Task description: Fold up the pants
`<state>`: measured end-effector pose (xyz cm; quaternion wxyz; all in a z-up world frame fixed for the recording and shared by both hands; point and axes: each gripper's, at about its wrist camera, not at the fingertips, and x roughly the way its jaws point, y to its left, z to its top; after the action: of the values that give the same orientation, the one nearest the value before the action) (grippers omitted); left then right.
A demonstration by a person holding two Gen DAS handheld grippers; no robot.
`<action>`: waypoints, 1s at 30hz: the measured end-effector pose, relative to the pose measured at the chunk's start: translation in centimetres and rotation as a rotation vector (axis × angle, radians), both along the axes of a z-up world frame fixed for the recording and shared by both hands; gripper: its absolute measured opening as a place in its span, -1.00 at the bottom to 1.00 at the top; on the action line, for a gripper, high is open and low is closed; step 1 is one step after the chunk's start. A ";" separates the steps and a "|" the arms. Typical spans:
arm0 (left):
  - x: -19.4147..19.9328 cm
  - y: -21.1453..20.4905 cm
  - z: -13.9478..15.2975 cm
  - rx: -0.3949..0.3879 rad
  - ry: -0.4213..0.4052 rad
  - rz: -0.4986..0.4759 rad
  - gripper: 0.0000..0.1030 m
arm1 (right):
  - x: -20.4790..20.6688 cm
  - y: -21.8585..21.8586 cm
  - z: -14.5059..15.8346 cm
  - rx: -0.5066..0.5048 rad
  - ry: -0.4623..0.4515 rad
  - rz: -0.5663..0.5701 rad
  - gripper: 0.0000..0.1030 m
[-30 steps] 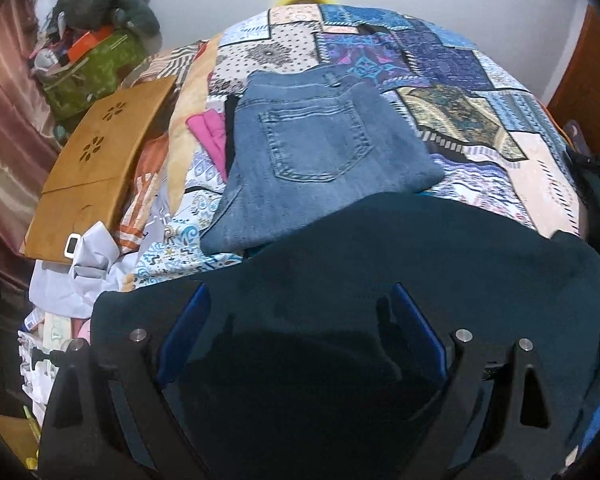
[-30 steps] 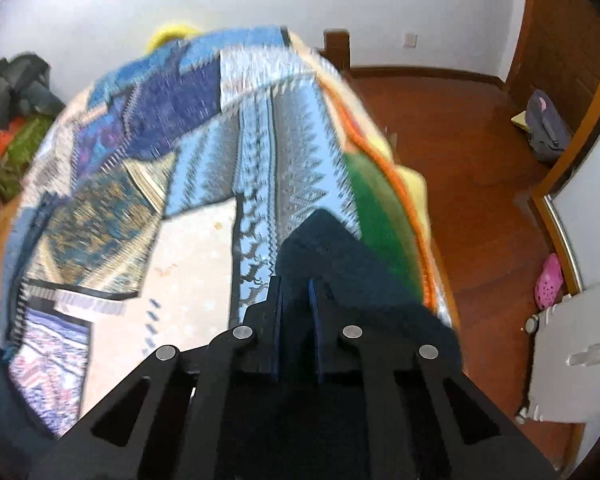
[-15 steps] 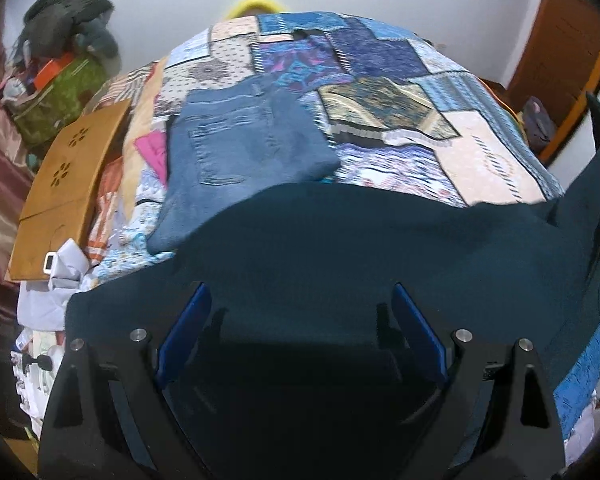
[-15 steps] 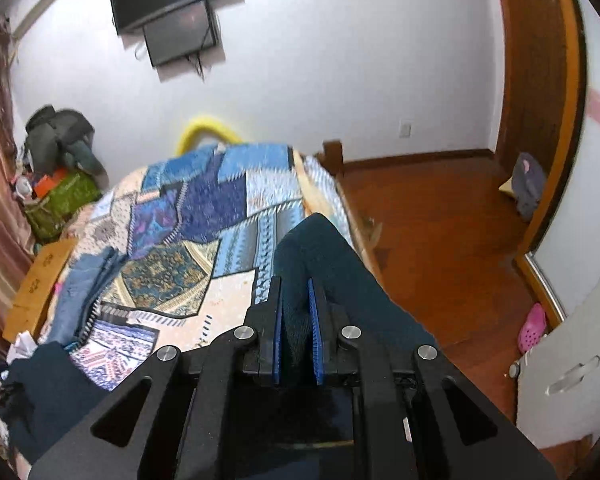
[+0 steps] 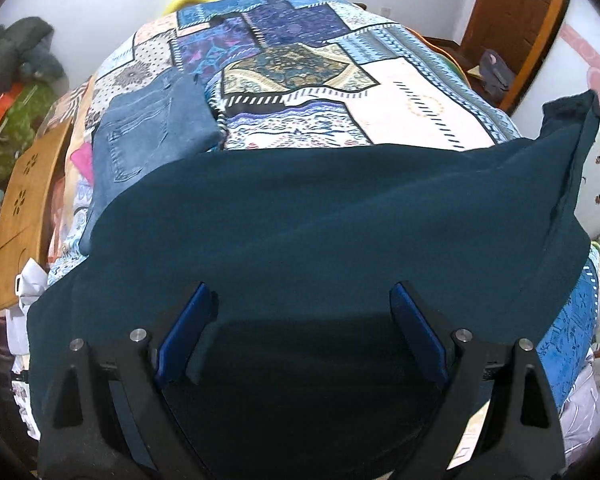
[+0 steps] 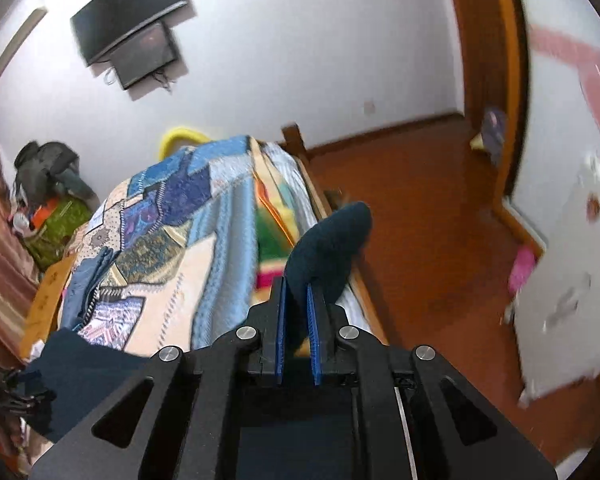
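Observation:
Dark teal pants lie spread across the near end of the bed. In the left wrist view my left gripper is open above the cloth, with one blue finger on each side and nothing between them. The pants' right end is lifted into the air. In the right wrist view my right gripper is shut on that end of the pants, which bulges out past the blue pads. The rest of the pants hangs down to the lower left.
Folded blue jeans lie on the patchwork bedspread to the far left. A wooden board and a clothes pile flank the bed's left side. Wooden floor, a door frame and a wall TV are right of the bed.
My right gripper has lifted the pants' end up and away from the bed. The left gripper's view shifted right over the cloth; its jaws stayed open.

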<state>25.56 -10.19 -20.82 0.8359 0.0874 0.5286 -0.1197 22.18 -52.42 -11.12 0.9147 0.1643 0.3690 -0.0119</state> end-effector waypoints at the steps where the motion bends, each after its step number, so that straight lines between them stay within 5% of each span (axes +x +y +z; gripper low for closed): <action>1: -0.1 0.0 0.0 -0.001 0.001 -0.001 0.79 | -0.4 -0.2 -0.7 0.008 0.014 -0.006 -0.84; 12: -0.4 0.2 0.0 -0.028 -0.003 0.049 0.79 | -5.5 -2.0 -7.7 0.122 0.149 -0.101 -0.84; 17: -0.6 0.7 0.4 -0.030 -0.022 0.064 0.79 | -6.6 -1.2 -9.5 0.088 0.233 -0.104 -0.79; 20: -0.8 1.4 1.0 -0.032 -0.047 0.081 0.79 | -7.0 -0.8 -9.2 0.009 0.274 -0.124 -0.75; 22: -1.0 2.4 1.7 -0.039 -0.072 0.099 0.79 | -7.0 -0.5 -8.2 -0.036 0.283 -0.139 -0.53; 26: -1.3 4.8 3.2 -0.041 -0.126 0.148 0.79 | -7.1 1.1 -5.3 -0.120 0.216 -0.114 -0.10; 30: -1.6 8.3 4.6 -0.052 -0.174 0.218 0.79 | -5.9 4.5 -2.2 -0.190 0.130 -0.036 0.02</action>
<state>23.98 -1.92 -16.23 0.8886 0.0179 0.4571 -0.0339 16.25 -47.87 -13.34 0.9000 0.0822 0.4217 -0.0740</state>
